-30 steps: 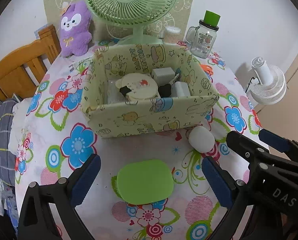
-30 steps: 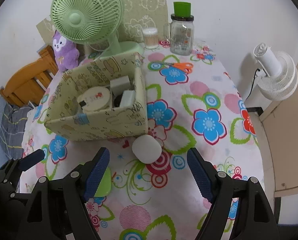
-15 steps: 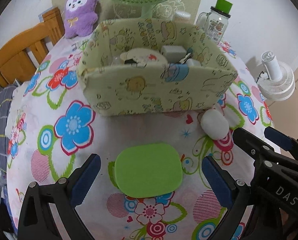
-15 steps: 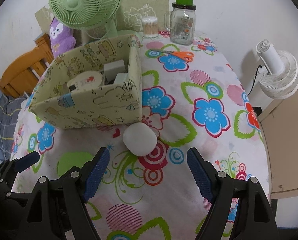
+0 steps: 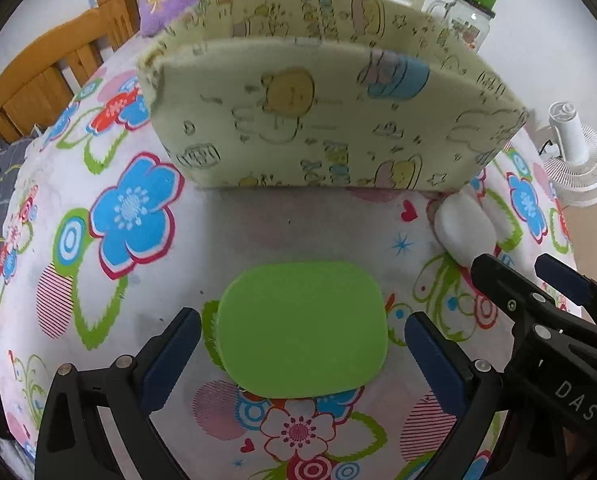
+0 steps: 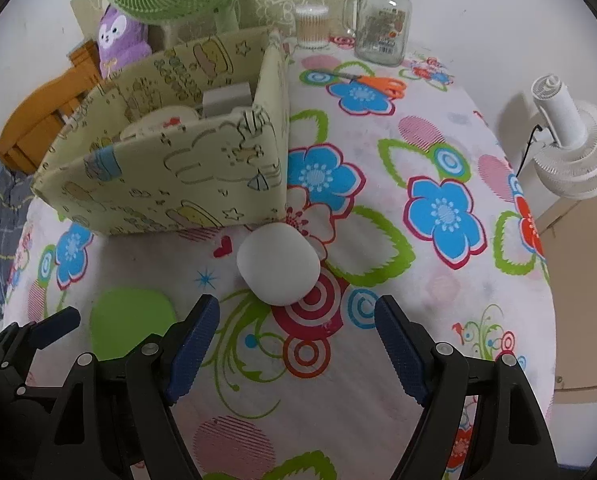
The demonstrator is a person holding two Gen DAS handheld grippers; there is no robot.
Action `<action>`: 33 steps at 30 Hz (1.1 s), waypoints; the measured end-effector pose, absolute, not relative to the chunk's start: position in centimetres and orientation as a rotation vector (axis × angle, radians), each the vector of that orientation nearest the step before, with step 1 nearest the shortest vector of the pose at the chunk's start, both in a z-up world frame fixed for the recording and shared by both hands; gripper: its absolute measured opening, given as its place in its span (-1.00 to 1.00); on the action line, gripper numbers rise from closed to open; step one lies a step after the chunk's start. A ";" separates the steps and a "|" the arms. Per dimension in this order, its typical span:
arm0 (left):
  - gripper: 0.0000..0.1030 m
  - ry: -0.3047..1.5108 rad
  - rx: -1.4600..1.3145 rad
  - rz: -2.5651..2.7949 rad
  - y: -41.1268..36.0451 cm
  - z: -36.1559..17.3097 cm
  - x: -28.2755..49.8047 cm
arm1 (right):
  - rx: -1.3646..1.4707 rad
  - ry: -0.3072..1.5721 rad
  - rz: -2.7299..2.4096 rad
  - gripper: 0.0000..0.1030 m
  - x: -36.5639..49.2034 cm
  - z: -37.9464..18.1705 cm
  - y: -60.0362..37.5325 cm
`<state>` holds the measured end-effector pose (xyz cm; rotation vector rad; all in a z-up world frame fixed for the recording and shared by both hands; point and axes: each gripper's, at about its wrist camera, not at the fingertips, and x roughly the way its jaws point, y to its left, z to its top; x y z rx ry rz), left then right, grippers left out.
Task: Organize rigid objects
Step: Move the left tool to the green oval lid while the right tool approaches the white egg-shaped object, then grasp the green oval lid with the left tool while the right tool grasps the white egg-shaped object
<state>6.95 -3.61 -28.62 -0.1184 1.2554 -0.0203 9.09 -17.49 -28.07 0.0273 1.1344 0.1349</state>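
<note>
Left gripper (image 5: 302, 344) straddles green lid (image 5: 303, 328); scissors (image 6: 378, 83) only right view.

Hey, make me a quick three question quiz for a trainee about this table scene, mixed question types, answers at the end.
1. True or false: the left gripper is shut on the flat green rounded pad.
2. Multiple choice: the white rounded lump lies A) inside the pale yellow cartoon-print storage box, B) on the flowered tablecloth near the box's corner, C) between the right gripper's pads.
3. Fill in: the orange-handled scissors lie on the cloth in front of the glass ____.

Key: 1 false, both pads stand apart from it. 2 B. 3 jar.
</note>
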 end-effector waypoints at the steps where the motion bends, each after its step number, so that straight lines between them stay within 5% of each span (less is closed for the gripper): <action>1: 0.99 1.264 -0.118 -0.020 -3.7 -29.0 7.0 | 0.025 1.141 0.138 0.59 9.1 -28.4 -17.4; 33: 0.85 1.239 0.022 -0.027 -8.3 -28.8 5.4 | 0.013 1.174 0.121 0.59 11.3 -30.6 -16.5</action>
